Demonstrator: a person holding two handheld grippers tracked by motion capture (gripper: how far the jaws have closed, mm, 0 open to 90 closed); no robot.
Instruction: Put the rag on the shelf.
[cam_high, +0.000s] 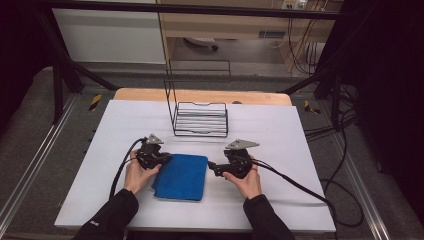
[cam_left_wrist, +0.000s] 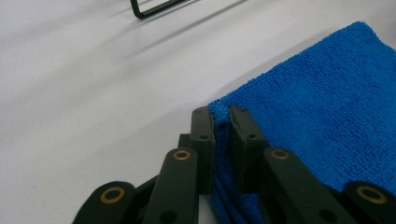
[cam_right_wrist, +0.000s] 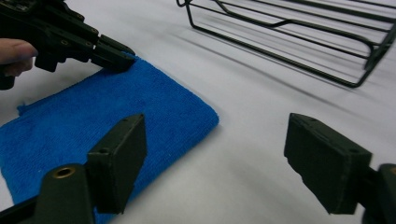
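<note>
Left gripper (cam_left_wrist: 222, 122) is pinched on the far-left corner of the folded blue cloth (cam_high: 181, 177), its jaws pressed onto the layered edge with terry showing between them. Right gripper (cam_right_wrist: 215, 163) stands spread and empty — it hovers just off the cloth's right edge, holding nothing, one jaw over the fabric and the other over bare table.

The cloth lies on the near middle of the white table (cam_high: 280, 200), between the two hands, folded into a rough rectangle. The work looks like handling this cloth, with one corner secured and the second grab not yet made. As I judge it, the next move calls for the right gripper to come in low at the far-right corner, get a jaw under the fold and close on all layers, matching the left.

Room is generous — open table lies to the right and near side. The wire rack (cam_high: 201, 119) stands on the far side, well apart from the cloth, yet a lift carried forward could meet its front rail.
</note>
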